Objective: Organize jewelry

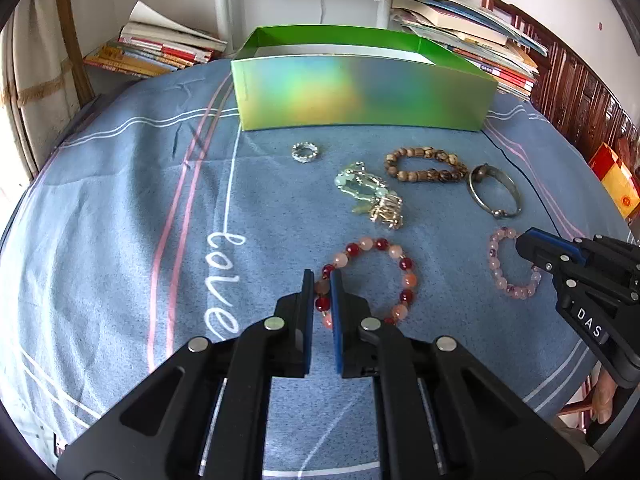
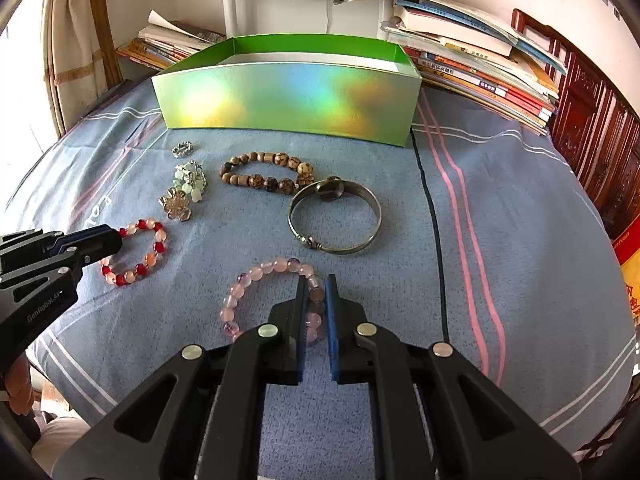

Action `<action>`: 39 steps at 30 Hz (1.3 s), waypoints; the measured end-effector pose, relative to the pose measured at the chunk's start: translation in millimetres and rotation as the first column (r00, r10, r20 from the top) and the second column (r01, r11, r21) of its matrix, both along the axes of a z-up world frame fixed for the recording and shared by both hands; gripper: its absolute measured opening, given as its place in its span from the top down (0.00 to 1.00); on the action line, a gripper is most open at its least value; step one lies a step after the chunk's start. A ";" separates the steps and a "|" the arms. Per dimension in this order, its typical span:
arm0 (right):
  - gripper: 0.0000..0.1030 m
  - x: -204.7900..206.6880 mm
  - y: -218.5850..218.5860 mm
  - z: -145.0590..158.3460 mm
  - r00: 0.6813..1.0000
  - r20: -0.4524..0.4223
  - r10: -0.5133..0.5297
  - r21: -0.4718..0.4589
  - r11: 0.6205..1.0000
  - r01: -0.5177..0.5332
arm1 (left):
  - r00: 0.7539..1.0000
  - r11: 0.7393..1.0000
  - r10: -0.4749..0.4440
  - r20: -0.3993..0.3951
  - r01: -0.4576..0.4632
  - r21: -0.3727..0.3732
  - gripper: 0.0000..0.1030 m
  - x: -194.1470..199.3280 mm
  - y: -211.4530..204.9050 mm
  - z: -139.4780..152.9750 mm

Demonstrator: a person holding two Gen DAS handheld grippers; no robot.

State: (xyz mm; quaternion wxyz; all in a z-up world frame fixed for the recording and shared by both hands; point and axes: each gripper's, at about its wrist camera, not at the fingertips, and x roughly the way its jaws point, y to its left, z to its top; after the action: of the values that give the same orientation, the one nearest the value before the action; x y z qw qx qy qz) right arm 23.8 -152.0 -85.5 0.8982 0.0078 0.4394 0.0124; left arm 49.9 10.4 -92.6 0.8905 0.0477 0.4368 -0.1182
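1. The left claw [image 1: 322, 280] is nearly closed, its pads pinching the near-left beads of the red-and-peach bead bracelet [image 1: 368, 280] lying on the blue cloth [image 1: 120, 220].
2. The right claw [image 2: 316, 284] is likewise clamped on the pale pink bead bracelet [image 2: 264, 292].
3. The iridescent green box [image 2: 288, 100] stands open behind the remaining jewelry.

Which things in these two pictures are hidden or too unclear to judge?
- Green box, both views: its floor is hidden by the near wall, so its contents cannot be told.
- Red and pink bracelet, left wrist view: the near beads are covered by the left tool.
- Pale pink bracelet, right wrist view: the right tool covers part of it.
- Pale green piece: tangled and small, type unclear.
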 end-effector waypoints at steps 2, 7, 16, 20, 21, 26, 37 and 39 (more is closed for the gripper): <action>0.92 -0.8 -1.7 3.3 1.000 0.008 -0.007 0.005 1.000 0.007 | 1.000 1.000 0.008 0.003 -0.008 -0.003 0.92 0.6 3.9 2.0; 0.92 -4.2 -6.1 18.7 0.999 0.047 -0.015 0.010 1.000 0.015 | 0.999 1.000 0.021 0.031 -0.020 -0.018 0.92 -1.5 10.4 15.7; 0.94 -5.0 -14.6 58.5 0.988 0.150 -0.027 0.013 1.000 0.025 | 0.994 1.000 0.004 0.111 -0.001 -0.023 0.92 -4.7 7.7 50.5; 0.94 0.6 -15.6 82.9 0.978 0.207 -0.019 0.018 1.000 0.015 | 0.987 1.000 -0.003 0.162 0.006 -0.019 0.92 3.2 7.3 71.9; 0.94 1.2 -15.3 88.2 0.975 0.222 -0.019 0.011 1.000 0.017 | 0.984 1.000 0.002 0.180 0.001 -0.014 0.92 5.8 7.3 79.0; 0.91 2.4 -28.2 95.8 0.975 0.214 -0.054 0.001 0.998 0.055 | 0.980 1.000 0.004 0.197 0.000 -0.020 0.92 6.5 10.2 88.4; 0.80 16.9 -51.2 -1.7 0.991 -0.055 -0.125 -0.015 0.992 0.124 | 0.999 0.999 0.021 0.050 -0.019 -0.031 0.92 9.9 14.9 34.3; 0.89 16.4 -48.4 -1.5 0.992 -0.055 -0.117 -0.012 0.993 0.117 | 0.999 0.999 0.021 0.050 -0.019 -0.031 0.92 9.1 14.6 33.4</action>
State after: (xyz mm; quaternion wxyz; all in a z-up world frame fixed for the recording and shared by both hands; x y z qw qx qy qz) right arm 40.2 -200.4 -87.0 0.8847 0.0300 0.4632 -0.0424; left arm 59.0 25.0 -59.2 0.9028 0.0329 0.4131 -0.1147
